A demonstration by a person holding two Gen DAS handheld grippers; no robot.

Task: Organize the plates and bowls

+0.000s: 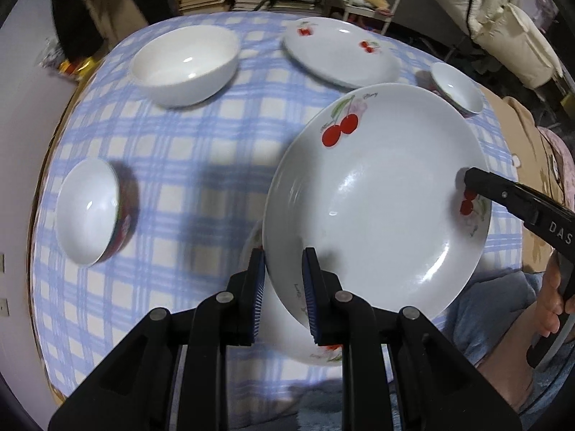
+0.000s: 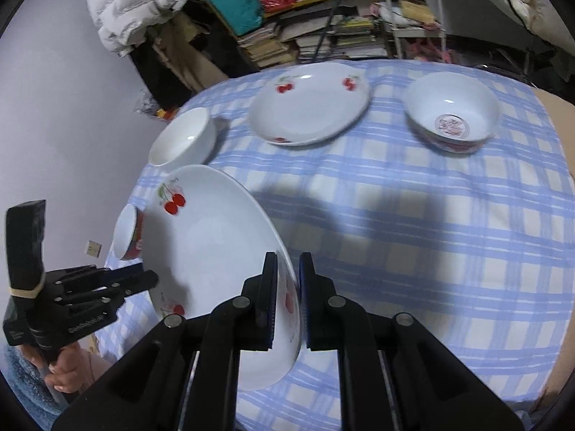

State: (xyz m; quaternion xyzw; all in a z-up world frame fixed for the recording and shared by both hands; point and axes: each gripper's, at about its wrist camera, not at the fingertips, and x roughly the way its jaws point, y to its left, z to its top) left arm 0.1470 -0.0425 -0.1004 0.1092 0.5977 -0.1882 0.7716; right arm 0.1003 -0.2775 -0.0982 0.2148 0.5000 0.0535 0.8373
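A white deep plate with red cherry prints (image 1: pixel 377 197) (image 2: pixel 208 251) hangs tilted above the blue checked tablecloth (image 1: pixel 172 151) (image 2: pixel 413 237). My left gripper (image 1: pixel 284 255) (image 2: pixel 149 282) is shut on its near rim. My right gripper (image 2: pixel 287 258) (image 1: pixel 469 185) is shut on the opposite rim. Under the held plate a white edge with a cherry print (image 1: pixel 323 353) shows; it looks like a second plate. A matching cherry plate (image 1: pixel 341 52) (image 2: pixel 309 104) lies at the far side. On the cloth stand a plain white bowl (image 1: pixel 183 64) (image 2: pixel 183 136), a red-sided bowl (image 1: pixel 90 212) (image 2: pixel 125 231) and a bowl with a red pattern (image 1: pixel 456 88) (image 2: pixel 452 111).
Stacked books (image 2: pixel 316 41) and a white shelf frame (image 2: pixel 413 10) crowd the space behind the table. A white padded jacket (image 2: pixel 129 3) hangs at the back left. A person's hands (image 1: pixel 553 298) (image 2: pixel 63 370) hold the gripper handles at the near table edge.
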